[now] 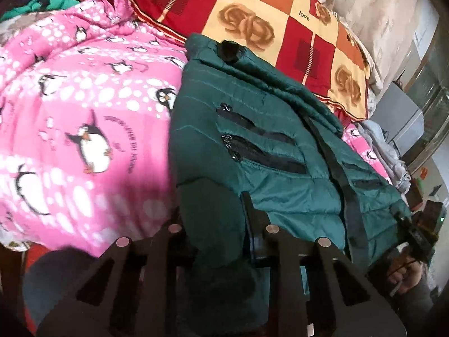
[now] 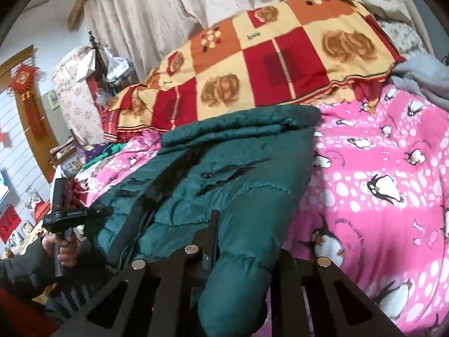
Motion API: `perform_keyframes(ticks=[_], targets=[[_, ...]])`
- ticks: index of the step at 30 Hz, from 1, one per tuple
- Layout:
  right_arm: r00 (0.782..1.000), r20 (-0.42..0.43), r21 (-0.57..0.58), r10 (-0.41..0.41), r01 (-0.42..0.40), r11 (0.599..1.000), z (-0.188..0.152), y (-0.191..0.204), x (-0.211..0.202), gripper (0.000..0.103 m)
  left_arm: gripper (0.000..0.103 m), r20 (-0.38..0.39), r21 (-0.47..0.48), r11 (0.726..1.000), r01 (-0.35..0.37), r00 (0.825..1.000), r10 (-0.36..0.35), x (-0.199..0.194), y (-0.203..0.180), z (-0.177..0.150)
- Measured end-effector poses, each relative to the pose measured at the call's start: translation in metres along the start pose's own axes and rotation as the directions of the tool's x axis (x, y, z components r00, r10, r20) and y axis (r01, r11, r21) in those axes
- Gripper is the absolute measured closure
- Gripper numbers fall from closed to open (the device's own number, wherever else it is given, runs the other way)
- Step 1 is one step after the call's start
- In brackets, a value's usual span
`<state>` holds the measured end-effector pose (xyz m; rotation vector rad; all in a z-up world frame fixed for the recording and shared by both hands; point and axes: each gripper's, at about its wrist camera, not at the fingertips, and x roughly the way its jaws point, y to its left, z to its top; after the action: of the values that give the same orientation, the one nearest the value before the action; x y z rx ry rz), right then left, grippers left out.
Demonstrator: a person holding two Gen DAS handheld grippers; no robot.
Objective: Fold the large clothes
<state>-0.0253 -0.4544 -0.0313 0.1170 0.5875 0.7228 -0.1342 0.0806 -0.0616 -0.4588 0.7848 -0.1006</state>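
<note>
A dark green quilted jacket [image 1: 280, 151] with black zip pockets lies on the pink penguin blanket [image 1: 84, 106], partly folded. My left gripper [image 1: 216, 213] is shut on the jacket's near left corner, with green fabric bunched between its fingers. In the right wrist view the same jacket [image 2: 224, 174] lies ahead, and my right gripper [image 2: 247, 241] is shut on its near right corner, fabric bulging between the fingers. The right gripper [image 1: 415, 236] shows at the jacket's edge in the left wrist view; the left gripper [image 2: 92, 212] shows in the right wrist view.
A red, orange and cream patchwork quilt [image 1: 280, 19] lies folded behind the jacket, also in the right wrist view [image 2: 266, 64]. Grey clothes [image 2: 421, 75] sit at the far right. A pale curtain [image 2: 196, 0] hangs behind. Cluttered furniture [image 2: 84, 84] stands to the left.
</note>
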Motion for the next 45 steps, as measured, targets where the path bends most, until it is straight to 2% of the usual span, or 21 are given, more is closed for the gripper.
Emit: perform_keyframes(ticks=[3,10,15,18,24,26,28,29,31,35,45], targets=[[1.0,-0.015,0.005,-0.003,0.003,1.0,-0.006,0.012,-0.012,0.09,0.082,0.002,0.014,1.0,0.003,1.0,-0.003,-0.017,0.001,-0.006],[1.0,-0.025,0.096,0.008,-0.005,0.995,-0.024,0.019,-0.046,0.09,0.083,0.005,0.034,0.999,0.042,0.999,-0.042,-0.05,-0.004,-0.028],[0.999,-0.038,0.164,-0.022,0.028,0.986,-0.01,0.02,-0.054,0.09,0.083,-0.008,0.043,0.999,0.031,0.999,-0.031,-0.04,-0.011,-0.033],[0.997,-0.038,0.082,-0.07,0.073,0.994,0.0,0.031,-0.047,0.09,0.083,-0.033,0.018,1.0,0.018,0.999,-0.018,-0.03,-0.007,-0.031],[1.0,-0.023,0.116,-0.018,0.02,0.993,-0.001,0.026,-0.04,0.09,0.082,-0.123,0.002,0.999,-0.052,0.991,0.052,-0.022,-0.016,-0.021],[0.999,-0.029,0.114,-0.018,0.021,0.993,-0.005,0.023,-0.041,0.09,0.083,-0.107,-0.014,0.999,-0.051,0.993,0.049,-0.025,-0.022,-0.016],[1.0,-0.019,0.129,-0.002,0.004,0.992,-0.008,0.018,-0.045,0.09,0.085,-0.054,0.034,0.994,-0.1,0.993,0.102,-0.027,-0.037,-0.015],[1.0,-0.008,0.148,0.007,-0.006,0.989,-0.01,0.014,-0.046,0.09,0.085,-0.03,0.075,0.987,-0.144,0.989,0.146,-0.024,-0.044,-0.019],[1.0,-0.006,0.168,0.011,-0.01,0.986,-0.011,0.01,-0.044,0.09,0.085,-0.016,0.101,0.977,-0.188,0.981,0.191,-0.019,-0.049,-0.024],[0.999,-0.034,0.164,-0.009,0.014,0.986,-0.012,0.012,-0.037,0.09,0.085,0.017,0.115,0.965,-0.234,0.972,0.233,-0.02,-0.05,-0.025],[0.996,-0.063,0.145,-0.064,0.072,0.987,-0.013,0.018,-0.03,0.09,0.085,0.031,0.121,0.96,-0.252,0.968,0.25,-0.02,-0.051,-0.026]])
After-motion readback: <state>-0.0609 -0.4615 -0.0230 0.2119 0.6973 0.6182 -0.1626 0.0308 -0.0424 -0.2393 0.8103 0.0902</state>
